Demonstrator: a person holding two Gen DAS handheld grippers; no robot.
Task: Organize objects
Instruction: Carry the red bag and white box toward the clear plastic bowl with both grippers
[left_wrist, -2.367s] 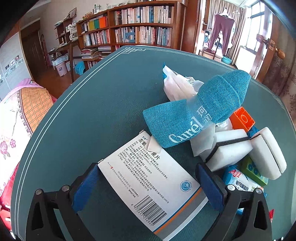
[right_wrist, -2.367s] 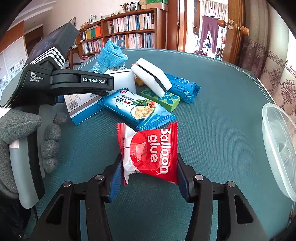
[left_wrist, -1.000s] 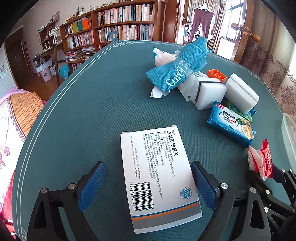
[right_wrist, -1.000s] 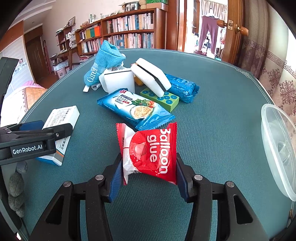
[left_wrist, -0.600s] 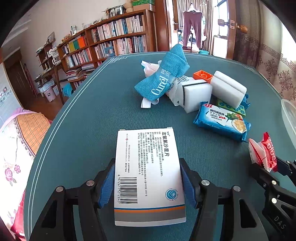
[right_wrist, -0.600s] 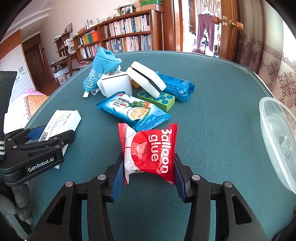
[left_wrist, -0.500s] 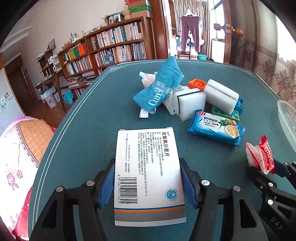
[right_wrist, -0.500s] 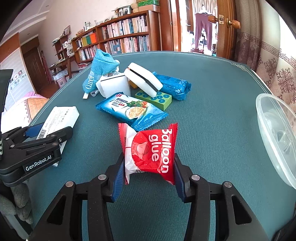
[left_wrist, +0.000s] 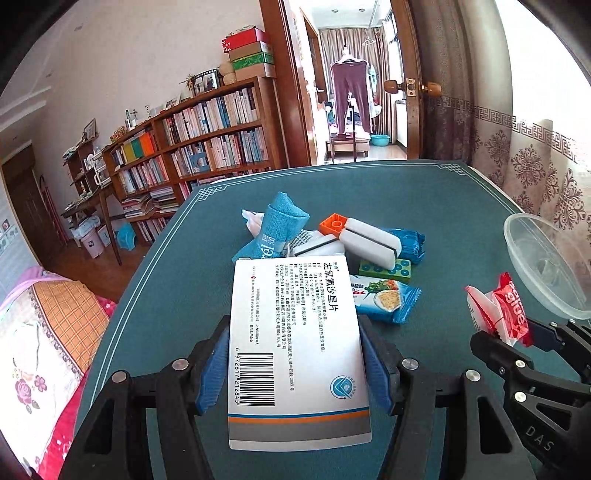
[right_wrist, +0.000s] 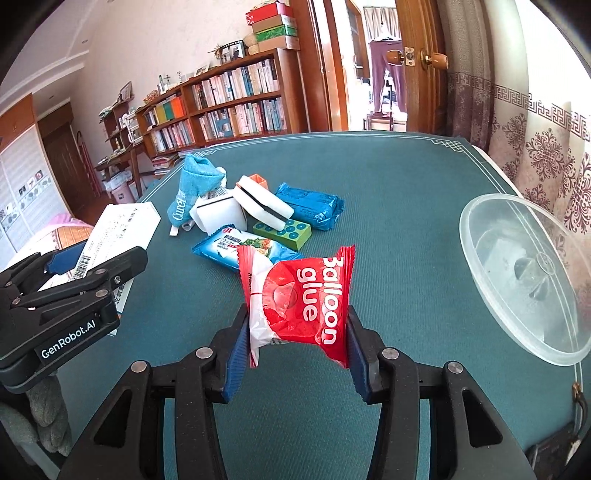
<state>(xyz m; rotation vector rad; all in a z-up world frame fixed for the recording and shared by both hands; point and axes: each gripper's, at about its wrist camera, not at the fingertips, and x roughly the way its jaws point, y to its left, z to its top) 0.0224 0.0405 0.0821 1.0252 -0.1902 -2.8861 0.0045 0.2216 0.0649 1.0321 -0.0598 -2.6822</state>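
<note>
A: Item one, left gripper (left_wrist: 295, 363): its blue pads were clamped on the long edges of the white medicine box (left_wrist: 295, 343), which was held off the green table (left_wrist: 443, 192). The jaws had just been closing, with the box between them. The box's long axis ran straight out along the fingers, barcode end nearest the camera.

B: Item two, right gripper (right_wrist: 295, 345)?

A: Narrow, pinching the red "Balloon glue" packet (right_wrist: 299, 299) by its sides, the packet upright and crinkled, clear of the table.

B: Where did the clear plastic bowl (right_wrist: 524, 273) lie?

A: To the right of both grippers, at the table's right edge. The right gripper was the nearer; the left would have to cross past it. If the bowl was the destination, which is a judgement only, the packet had the shorter way.

B: Remaining stock?

A: A pile well ahead: blue cloth pouch (right_wrist: 194, 188), white sponges (right_wrist: 264, 205), green block (right_wrist: 282, 229), blue cracker packet (right_wrist: 240, 247).

B: Not legible?

A: The box hid part of the pile in the left view; the bowl's far rim was cut off; the box's underside could not be seen.
</note>
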